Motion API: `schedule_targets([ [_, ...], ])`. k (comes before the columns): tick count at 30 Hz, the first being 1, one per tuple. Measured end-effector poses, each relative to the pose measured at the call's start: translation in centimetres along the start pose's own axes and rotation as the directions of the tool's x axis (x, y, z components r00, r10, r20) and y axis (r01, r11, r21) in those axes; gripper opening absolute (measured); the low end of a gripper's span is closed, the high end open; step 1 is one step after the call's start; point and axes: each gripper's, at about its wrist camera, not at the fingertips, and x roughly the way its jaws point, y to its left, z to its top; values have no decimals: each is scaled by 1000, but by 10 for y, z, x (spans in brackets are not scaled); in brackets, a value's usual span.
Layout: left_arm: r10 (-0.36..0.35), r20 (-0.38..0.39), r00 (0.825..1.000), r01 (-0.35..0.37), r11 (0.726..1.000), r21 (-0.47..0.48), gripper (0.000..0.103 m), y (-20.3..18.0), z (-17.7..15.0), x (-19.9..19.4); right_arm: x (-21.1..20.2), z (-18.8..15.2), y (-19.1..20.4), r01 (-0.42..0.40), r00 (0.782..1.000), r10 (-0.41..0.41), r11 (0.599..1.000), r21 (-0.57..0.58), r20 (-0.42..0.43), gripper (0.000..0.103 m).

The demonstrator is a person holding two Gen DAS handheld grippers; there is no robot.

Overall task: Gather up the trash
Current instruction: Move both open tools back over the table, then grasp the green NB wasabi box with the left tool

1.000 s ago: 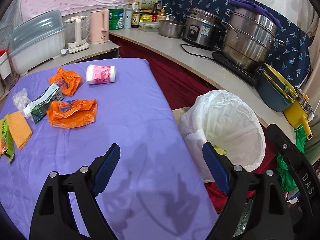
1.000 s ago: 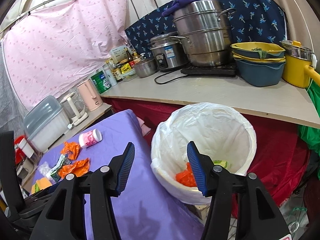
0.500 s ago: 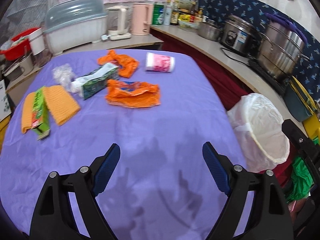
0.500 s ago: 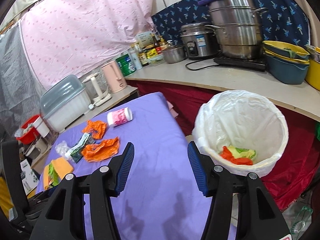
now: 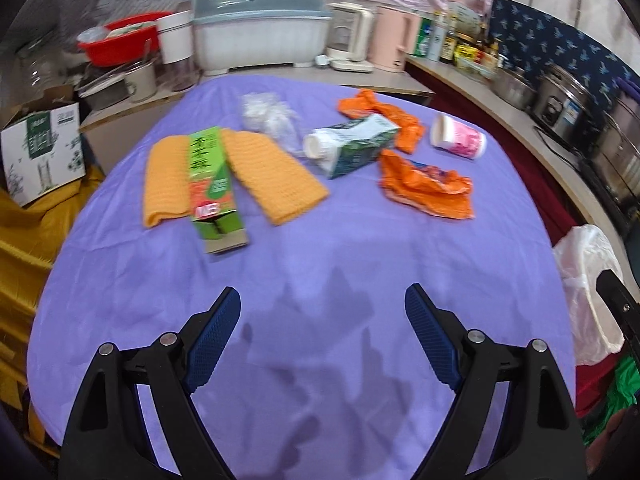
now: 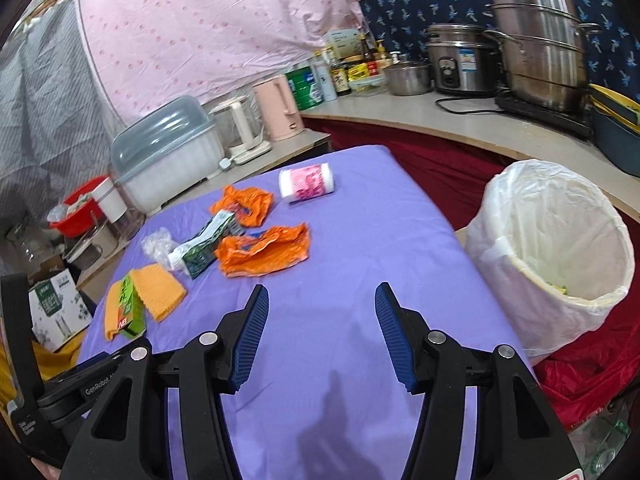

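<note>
Trash lies on the purple table [image 5: 320, 264]: a green box [image 5: 212, 188] on an orange cloth [image 5: 276, 172], a clear wrapper [image 5: 268, 116], a crushed carton [image 5: 352, 148], two orange wrappers [image 5: 424, 188] [image 5: 384, 114] and a pink-white cup [image 5: 460, 142] on its side. My left gripper [image 5: 322, 320] is open and empty above the near table. My right gripper [image 6: 320, 320] is open and empty over the table, left of the white-lined bin [image 6: 556, 248]. The near orange wrapper [image 6: 268, 250], carton [image 6: 204, 246] and cup [image 6: 308, 182] lie ahead of it.
A counter [image 6: 460, 120] behind and to the right holds steel pots [image 6: 536, 64], a rice cooker [image 6: 460, 64], bottles, kettles and a covered dish rack [image 6: 168, 160]. A cardboard box [image 5: 40, 148] and a red basin [image 5: 120, 38] stand left of the table. The bin edge [image 5: 588, 280] shows at the table's right.
Both grippers swung left, away from the bin and toward the trash on the table. The bin has slid to the right edge of both views. Both stay open.
</note>
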Motion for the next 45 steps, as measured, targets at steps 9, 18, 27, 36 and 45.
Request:
schedule_targets([
  [9,66,-18,998,-68,992,-106,82,51,9,22,35,-8,36,-32,998,29,998,-45,-61,54],
  [18,84,-18,996,-86,974,-212,82,80,29,46,70,-3,51,-42,995,37,998,-56,-92,54],
  [27,95,-23,995,-98,971,-218,66,88,44,67,111,9,58,-48,993,42,997,-53,-114,54],
  [36,70,-30,997,-74,980,-186,38,82,42,71,134,20,60,-54,992,53,999,-8,-113,54],
  [45,44,15,999,-41,983,-178,38,86,41,45,140,7,111,-177,973,163,982,-70,-164,54],
])
